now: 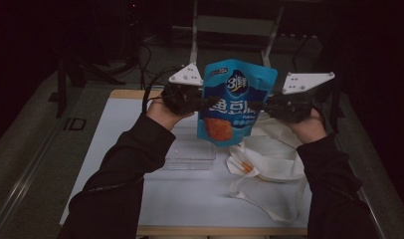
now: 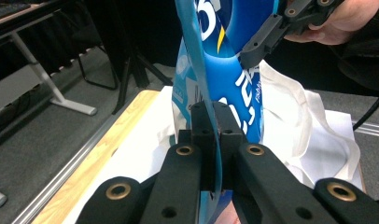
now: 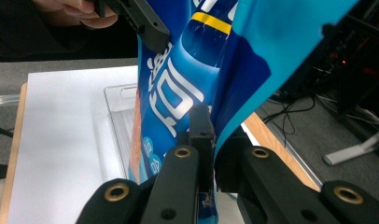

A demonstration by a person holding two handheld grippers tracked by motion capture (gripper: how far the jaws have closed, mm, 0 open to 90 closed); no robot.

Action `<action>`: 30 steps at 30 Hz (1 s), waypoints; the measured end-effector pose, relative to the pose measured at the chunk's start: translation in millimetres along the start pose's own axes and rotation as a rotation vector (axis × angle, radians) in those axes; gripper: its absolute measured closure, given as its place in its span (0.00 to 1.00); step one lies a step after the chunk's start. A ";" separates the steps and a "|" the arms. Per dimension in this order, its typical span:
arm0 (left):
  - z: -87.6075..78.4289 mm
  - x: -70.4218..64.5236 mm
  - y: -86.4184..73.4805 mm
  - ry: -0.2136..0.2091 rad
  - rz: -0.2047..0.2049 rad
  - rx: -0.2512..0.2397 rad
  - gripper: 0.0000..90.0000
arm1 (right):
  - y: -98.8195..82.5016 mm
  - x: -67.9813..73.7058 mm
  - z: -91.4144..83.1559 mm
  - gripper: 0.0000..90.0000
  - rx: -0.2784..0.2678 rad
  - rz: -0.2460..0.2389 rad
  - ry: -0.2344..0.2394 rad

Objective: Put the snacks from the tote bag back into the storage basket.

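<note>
Blue foil snack pouch (image 1: 238, 102) is hanging upright in the air above the white table mat (image 1: 190, 194), pinched at its two side edges. The left gripper (image 1: 204, 103) and right gripper (image 1: 265, 102) are each clamping fully shut on one edge. A clear plastic tray (image 1: 190, 155) is lying partly hidden behind the pouch; a white tote bag (image 1: 269, 159) is lying beside it, its far end covered.

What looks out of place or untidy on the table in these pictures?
The white tote bag lies crumpled at the table's right, its handle loop hanging over the front edge. The blue snack pouch, held above the table by the left gripper and right gripper, looks undamaged.
</note>
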State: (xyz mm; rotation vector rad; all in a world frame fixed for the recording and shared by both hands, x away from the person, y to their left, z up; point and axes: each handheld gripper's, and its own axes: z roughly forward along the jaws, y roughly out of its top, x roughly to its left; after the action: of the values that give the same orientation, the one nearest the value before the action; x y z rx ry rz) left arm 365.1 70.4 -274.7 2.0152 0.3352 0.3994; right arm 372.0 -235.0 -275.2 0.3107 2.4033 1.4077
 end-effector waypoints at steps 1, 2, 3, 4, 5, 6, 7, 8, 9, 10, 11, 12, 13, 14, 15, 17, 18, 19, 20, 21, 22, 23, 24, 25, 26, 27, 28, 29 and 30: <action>0.0 0.0 0.0 0.000 0.000 0.000 1.00 | 1.8 1.0 3.1 0.98 -0.001 -0.006 0.004; -10.1 2.9 -5.1 0.009 -0.003 0.007 1.00 | 5.4 2.7 10.3 0.98 -0.002 -0.015 0.013; -13.2 3.6 -6.7 0.013 0.001 0.009 1.00 | 6.9 3.5 13.6 0.98 -0.002 -0.016 0.017; -16.5 4.5 -8.3 0.015 -0.002 0.012 1.00 | 8.2 4.1 17.0 0.98 -0.006 -0.014 0.024; -20.5 5.6 -10.8 0.015 -0.004 0.013 1.00 | 9.5 4.7 20.2 0.98 -0.007 -0.015 0.031; -23.0 6.3 -12.3 0.018 -0.004 0.016 1.00 | 11.3 5.8 24.3 0.98 -0.008 -0.016 0.039; -25.8 7.2 -14.8 0.018 -0.012 0.014 1.00 | 12.5 6.5 26.9 0.98 -0.008 -0.018 0.043; -28.7 8.1 -17.3 0.019 -0.014 0.015 1.00 | 14.0 7.4 30.5 0.98 -0.007 -0.021 0.049; -31.6 9.2 -19.5 0.023 -0.014 0.020 1.00 | 15.4 8.2 34.0 0.98 -0.005 -0.020 0.055; -34.4 10.2 -21.9 0.025 -0.013 0.023 1.00 | 17.0 9.1 37.7 0.98 -0.001 -0.023 0.060; -37.1 11.0 -24.4 0.029 -0.017 0.023 1.00 | 18.4 9.9 41.4 0.98 0.002 -0.025 0.064; -37.1 11.0 -24.4 0.029 -0.017 0.023 1.00 | 18.4 9.9 41.4 0.98 0.002 -0.025 0.064; -42.6 12.5 -28.4 0.041 -0.015 0.025 1.00 | 19.9 10.8 45.2 0.98 0.004 -0.024 0.070; -46.0 13.4 -30.6 0.049 -0.011 0.024 1.00 | 22.7 12.9 51.9 0.98 0.003 -0.027 0.074; -49.6 14.9 -33.0 0.049 -0.013 0.023 1.00 | 24.1 13.6 55.8 0.98 -0.004 -0.032 0.078; -56.2 16.9 -38.4 0.058 -0.015 0.022 1.00 | 26.7 15.0 63.6 0.98 -0.010 -0.033 0.089; -59.2 18.2 -41.3 0.061 -0.015 0.029 1.00 | 28.3 16.5 67.8 0.98 -0.009 -0.037 0.093; -61.4 19.4 -44.7 0.065 -0.020 0.030 1.00 | 29.8 18.1 72.2 0.98 -0.002 -0.041 0.095; -63.5 20.2 -47.9 0.072 -0.024 0.036 1.00 | 31.0 18.9 77.0 0.98 0.002 -0.043 0.102; -65.3 21.0 -51.2 0.077 -0.026 0.037 1.00 | 31.7 19.8 81.6 0.98 0.007 -0.045 0.106; -67.3 22.7 -55.2 0.082 -0.035 0.039 1.00 | 32.2 20.4 86.3 0.98 0.008 -0.047 0.110; -68.3 23.8 -57.6 0.083 -0.040 0.040 1.00 | 32.5 21.0 91.5 0.98 0.012 -0.043 0.116; -69.4 24.9 -60.8 0.090 -0.042 0.043 1.00 | 32.5 21.7 94.3 0.98 0.015 -0.037 0.118; -70.2 26.0 -63.8 0.094 -0.048 0.045 1.00 | 32.4 21.8 98.2 0.98 0.017 -0.037 0.120; -71.2 27.0 -66.8 0.095 -0.053 0.050 1.00 | 32.3 22.2 102.1 0.98 0.019 -0.036 0.122; -72.0 27.9 -69.7 0.100 -0.054 0.051 1.00 | 31.8 22.6 105.9 0.98 0.022 -0.036 0.122; -72.8 29.2 -72.6 0.101 -0.060 0.054 1.00 | 31.2 23.0 109.6 0.98 0.022 -0.033 0.128; -73.6 30.3 -75.7 0.103 -0.062 0.055 1.00 | 30.6 23.3 113.4 0.98 0.025 -0.032 0.129; -74.4 31.1 -78.6 0.111 -0.062 0.057 1.00 | 29.9 23.4 117.0 0.98 0.026 -0.030 0.133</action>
State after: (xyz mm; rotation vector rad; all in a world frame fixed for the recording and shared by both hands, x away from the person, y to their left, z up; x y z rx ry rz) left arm 357.3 177.6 -308.2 2.0368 0.4816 0.4679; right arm 397.1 -118.6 -306.1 0.1925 2.5229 1.4268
